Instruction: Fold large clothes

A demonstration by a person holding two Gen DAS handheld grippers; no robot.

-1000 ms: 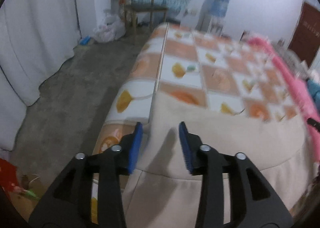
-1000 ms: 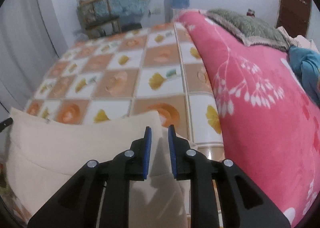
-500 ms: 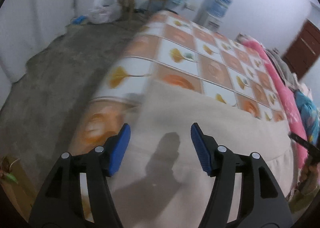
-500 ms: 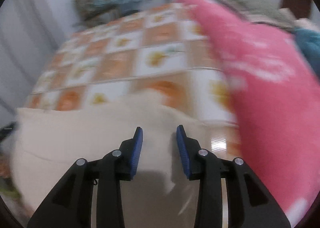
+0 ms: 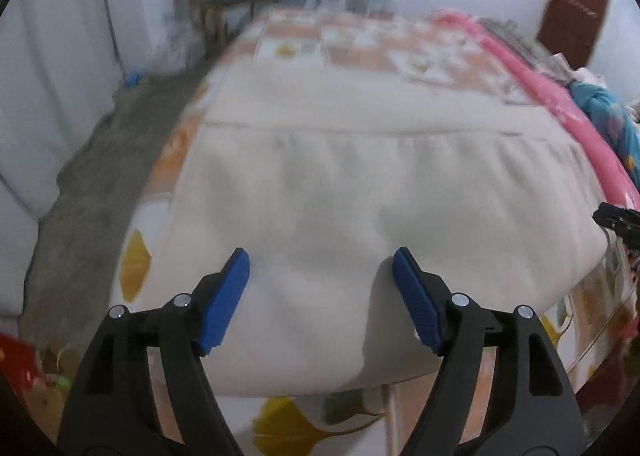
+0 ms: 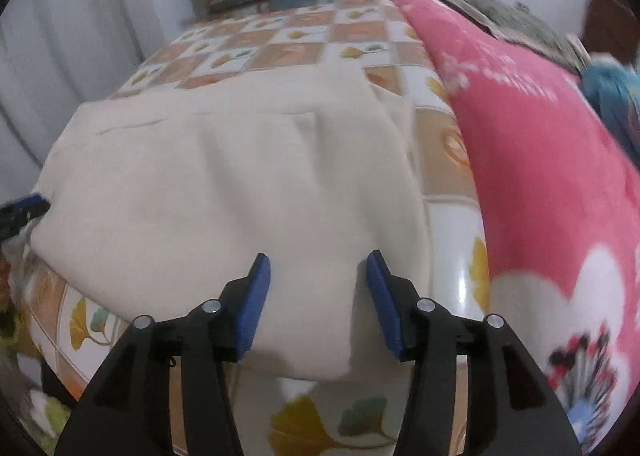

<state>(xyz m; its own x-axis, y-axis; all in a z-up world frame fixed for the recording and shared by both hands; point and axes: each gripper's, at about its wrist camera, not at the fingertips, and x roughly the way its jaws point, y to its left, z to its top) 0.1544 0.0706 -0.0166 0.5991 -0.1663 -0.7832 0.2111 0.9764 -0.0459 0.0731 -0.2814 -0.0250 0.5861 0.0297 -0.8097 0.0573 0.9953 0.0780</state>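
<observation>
On the bed [image 6: 288,51], the garment [image 5: 360,199] lies folded; both grippers, left [image 5: 320,296] and right [image 6: 318,296], have just been opening, hold nothing, and may snag and undo it.

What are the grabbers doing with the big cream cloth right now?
Left gripper and right gripper open, jaws just been opening, nothing held. Cream garment lies folded on the checkered bed cover. Pink blanket alongside, not touching it.
</observation>
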